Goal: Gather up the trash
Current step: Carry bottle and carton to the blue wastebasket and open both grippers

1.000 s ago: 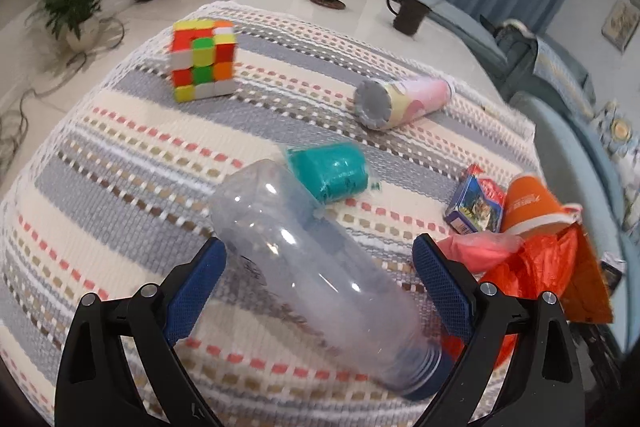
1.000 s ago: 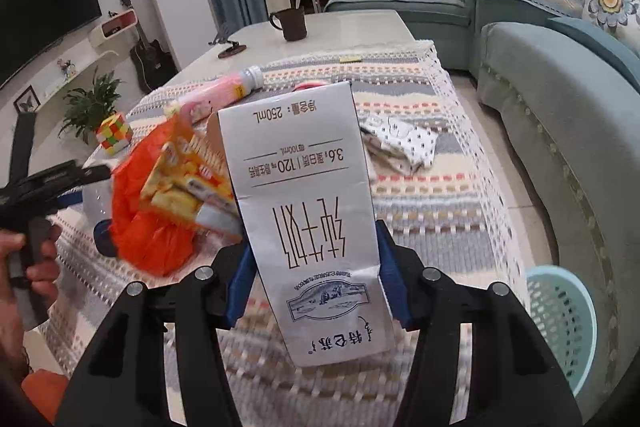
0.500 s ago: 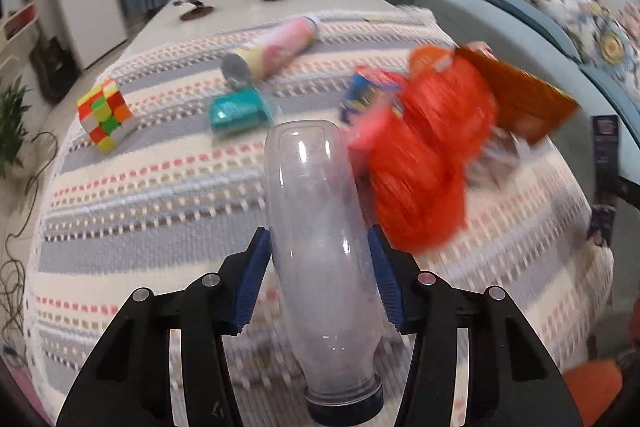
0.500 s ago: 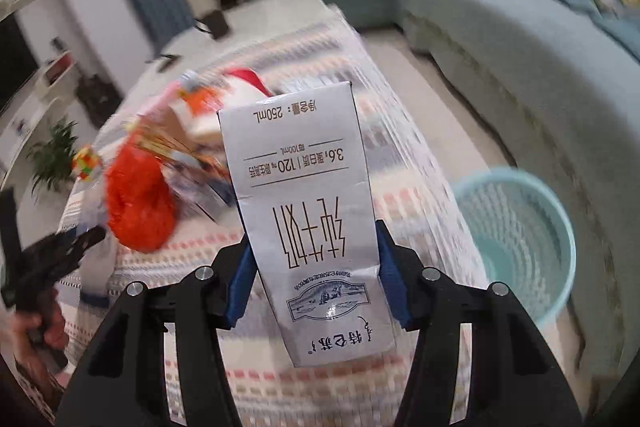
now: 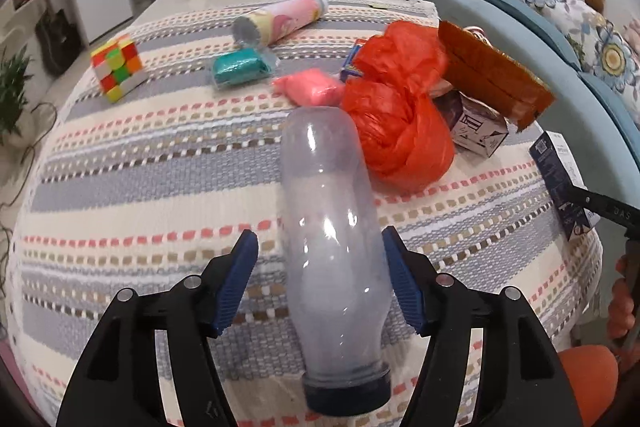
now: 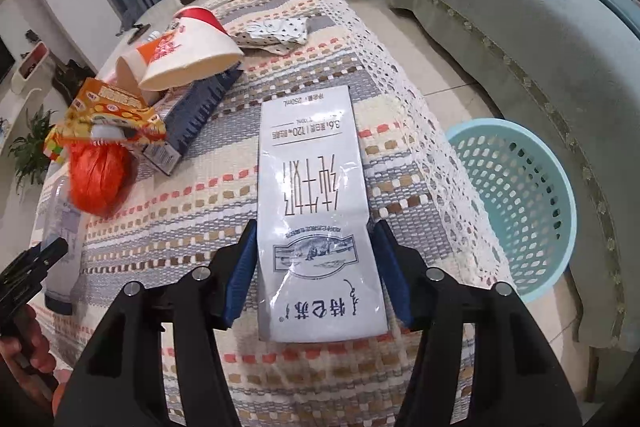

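A clear plastic bottle (image 5: 320,167) with a dark blue cap lies on the striped tablecloth, cap towards me, between the blue pads of my left gripper (image 5: 319,237). Its jaws are opening, and a gap shows at the left pad. A grey-white milk carton (image 6: 312,163) lies lengthwise on the cloth between the pads of my right gripper (image 6: 316,227). Those jaws are opening too, with thin gaps on both sides of the carton. A light blue mesh basket (image 6: 492,123) stands on the floor by the table's right edge. The carton (image 5: 560,183) also shows at the far right of the left wrist view.
On the cloth lie a red plastic bag (image 5: 396,115), an orange box (image 5: 492,75), a pink tube (image 5: 280,17), a teal wrapper (image 5: 240,67) and a Rubik's cube (image 5: 117,69). Stacked paper cups (image 6: 188,47) lie further back. A grey-blue sofa (image 6: 520,7) runs beyond the basket.
My left jaws closed on the bottle while swinging round, then spread again. The right view swung towards the table edge and basket, and the carton has dropped away from the pads onto the cloth.
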